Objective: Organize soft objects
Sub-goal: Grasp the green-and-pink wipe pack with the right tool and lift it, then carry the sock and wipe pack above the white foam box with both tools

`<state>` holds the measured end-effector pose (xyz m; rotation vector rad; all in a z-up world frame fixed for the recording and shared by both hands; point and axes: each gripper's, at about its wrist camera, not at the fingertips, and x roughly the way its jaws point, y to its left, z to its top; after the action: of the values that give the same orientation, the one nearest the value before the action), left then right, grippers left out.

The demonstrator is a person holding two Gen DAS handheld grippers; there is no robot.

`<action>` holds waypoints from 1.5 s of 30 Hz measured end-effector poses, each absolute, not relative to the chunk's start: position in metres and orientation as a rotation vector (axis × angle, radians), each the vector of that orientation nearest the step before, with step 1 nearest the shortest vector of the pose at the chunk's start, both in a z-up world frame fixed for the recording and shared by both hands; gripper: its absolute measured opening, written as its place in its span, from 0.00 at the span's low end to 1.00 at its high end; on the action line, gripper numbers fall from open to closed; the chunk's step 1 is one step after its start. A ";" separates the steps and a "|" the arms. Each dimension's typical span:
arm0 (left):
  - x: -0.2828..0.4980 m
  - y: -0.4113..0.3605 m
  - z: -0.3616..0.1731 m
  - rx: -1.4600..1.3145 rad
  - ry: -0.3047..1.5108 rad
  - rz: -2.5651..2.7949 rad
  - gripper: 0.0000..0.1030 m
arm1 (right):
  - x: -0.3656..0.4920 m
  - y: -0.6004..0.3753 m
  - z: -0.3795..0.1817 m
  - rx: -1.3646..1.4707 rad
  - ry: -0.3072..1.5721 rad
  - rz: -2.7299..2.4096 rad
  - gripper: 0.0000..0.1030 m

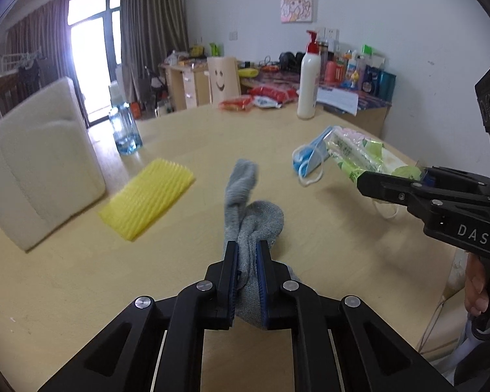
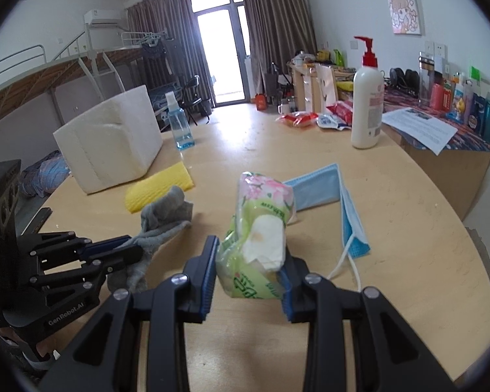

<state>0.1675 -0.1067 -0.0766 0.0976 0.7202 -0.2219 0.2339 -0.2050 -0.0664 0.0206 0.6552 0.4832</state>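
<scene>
Daylight via balcony door [image 2: 219, 49], blown out; soft shadows; fisheye warp, dark vignette at edges.

place: lived-in bedroom | signs: loft bed [image 2: 32, 65], curtains [image 2: 271, 16], cluttered desk [image 2: 313, 78], lotion bottle [image 2: 366, 98]

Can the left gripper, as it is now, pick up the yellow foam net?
Probably not yet. The left gripper is shut on the grey sock, so it has no free jaws. The path itself looks open: the yellow foam net lies uncovered on the table, left of the sock.
</scene>
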 end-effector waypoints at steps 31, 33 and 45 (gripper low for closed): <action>0.107 -0.064 0.013 0.108 0.363 -0.147 0.11 | 0.190 -0.182 -0.006 0.024 0.416 0.502 0.36; 0.104 -0.062 0.018 0.103 0.343 -0.139 0.12 | 0.186 -0.181 -0.001 0.015 0.395 0.505 0.36; 0.085 -0.032 0.032 0.073 0.270 -0.105 0.11 | 0.170 -0.170 0.012 0.012 0.317 0.510 0.36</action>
<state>0.0852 -0.0324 0.0317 0.0734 0.2699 -0.1052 0.1701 -0.1697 0.0122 0.0124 0.3168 0.5098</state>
